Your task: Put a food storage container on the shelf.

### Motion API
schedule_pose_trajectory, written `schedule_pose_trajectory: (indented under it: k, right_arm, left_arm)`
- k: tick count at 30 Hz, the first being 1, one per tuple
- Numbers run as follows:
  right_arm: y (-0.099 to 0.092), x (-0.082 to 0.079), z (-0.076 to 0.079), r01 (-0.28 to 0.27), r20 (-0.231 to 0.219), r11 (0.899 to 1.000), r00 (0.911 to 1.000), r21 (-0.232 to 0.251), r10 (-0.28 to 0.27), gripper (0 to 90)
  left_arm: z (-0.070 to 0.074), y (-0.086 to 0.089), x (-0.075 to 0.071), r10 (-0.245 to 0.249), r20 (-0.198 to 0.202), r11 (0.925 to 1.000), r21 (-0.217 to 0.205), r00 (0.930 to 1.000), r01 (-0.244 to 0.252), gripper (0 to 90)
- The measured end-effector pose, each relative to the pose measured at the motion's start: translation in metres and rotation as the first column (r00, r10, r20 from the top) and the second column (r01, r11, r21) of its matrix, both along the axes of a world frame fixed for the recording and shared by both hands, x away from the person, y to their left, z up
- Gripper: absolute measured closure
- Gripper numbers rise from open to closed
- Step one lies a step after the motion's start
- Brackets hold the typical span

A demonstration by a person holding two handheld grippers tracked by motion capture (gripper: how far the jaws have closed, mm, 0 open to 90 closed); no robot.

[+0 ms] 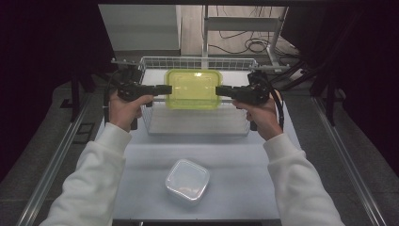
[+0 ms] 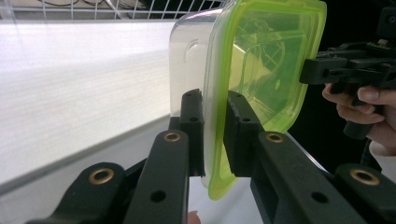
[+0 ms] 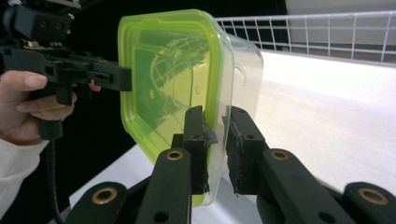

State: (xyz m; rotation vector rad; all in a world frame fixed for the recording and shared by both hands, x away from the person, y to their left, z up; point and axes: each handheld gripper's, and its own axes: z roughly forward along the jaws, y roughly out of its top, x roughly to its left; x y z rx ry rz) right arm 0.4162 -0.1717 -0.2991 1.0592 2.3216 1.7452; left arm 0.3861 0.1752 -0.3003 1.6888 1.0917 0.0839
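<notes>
Box [image 1: 194, 89] hung over the basket [image 1: 197, 62] at 12 o'clock; you'd clamped both grippers [image 1: 162, 89] [image 1: 223, 90] on its lid rim. Thin edge grips like that could've slipped, or popped the lid.

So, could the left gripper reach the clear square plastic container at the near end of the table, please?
Probably not yet: the left gripper is shut on the green-lidded container, shared with the right gripper. The table around the clear container lies open.
</notes>
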Motion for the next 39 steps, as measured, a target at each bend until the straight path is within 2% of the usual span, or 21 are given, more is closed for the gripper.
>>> schedule_pose_trajectory:
  k: [5, 9, 16, 23, 26, 27, 31, 34, 36, 38, 39]
  right_arm:
    - [-0.001, 0.011, 0.007, 0.007, 0.0, 1.0, 1.0, -0.016, -0.007, 78.5]
    - [-0.005, 0.026, 0.005, 0.015, -0.045, 1.0, 0.9989, -0.003, -0.015, 78.7]
    - [-0.006, 0.039, 0.007, 0.026, -0.071, 1.0, 0.9971, 0.004, -0.025, 78.8]
    - [-0.008, 0.053, 0.004, 0.055, -0.112, 0.998, 0.9922, -0.001, -0.055, 78.9]
    - [-0.008, 0.061, 0.0, 0.074, -0.153, 0.997, 0.9854, -0.002, -0.074, 79.1]
    - [-0.008, 0.061, 0.0, 0.074, -0.153, 0.997, 0.9854, -0.002, -0.074, 79.1]
    - [-0.008, 0.067, -0.002, 0.084, -0.189, 0.996, 0.9786, 0.005, -0.082, 79.0]
    - [-0.009, 0.069, -0.003, 0.088, -0.209, 0.996, 0.9744, 0.011, -0.084, 78.9]
    - [-0.01, 0.073, -0.006, 0.094, -0.227, 0.996, 0.9696, -0.002, -0.092, 78.9]
    - [-0.009, 0.074, -0.007, 0.097, -0.232, 0.995, 0.9678, -0.011, -0.097, 78.9]
    - [-0.009, 0.077, -0.01, 0.11, -0.249, 0.994, 0.962, -0.024, -0.113, 78.6]
  left_arm:
    - [-0.002, -0.002, 0.012, 0.003, -0.014, 0.9998, -0.02, 0.9999, -0.003, 79.9]
    - [-0.006, -0.005, 0.03, -0.004, -0.055, 0.9992, -0.041, 0.9985, 0.002, 80.0]
    - [-0.001, -0.006, 0.042, -0.005, -0.067, 0.9995, -0.031, 0.9977, 0.003, 80.0]
    - [-0.005, -0.009, 0.062, -0.008, -0.126, 0.9989, -0.047, 0.992, 0.002, 80.0]
    - [-0.006, -0.01, 0.068, -0.008, -0.142, 0.9992, -0.041, 0.9899, 0.002, 79.9]
    - [-0.006, -0.009, 0.07, -0.017, -0.145, 0.9995, -0.027, 0.9892, 0.013, 79.9]
    - [-0.006, -0.009, 0.077, -0.021, -0.164, 0.9996, -0.022, 0.9862, 0.018, 80.0]
    - [-0.007, -0.01, 0.082, -0.023, -0.181, 0.9994, -0.03, 0.9832, 0.018, 79.9]
    - [-0.013, -0.011, 0.086, -0.021, -0.206, 0.9996, -0.025, 0.9784, 0.016, 80.0]
    - [-0.016, -0.012, 0.088, -0.02, -0.212, 0.9996, -0.021, 0.977, 0.016, 80.0]
    - [-0.018, -0.013, 0.089, -0.013, -0.216, 0.9991, -0.043, 0.9764, 0.004, 79.8]
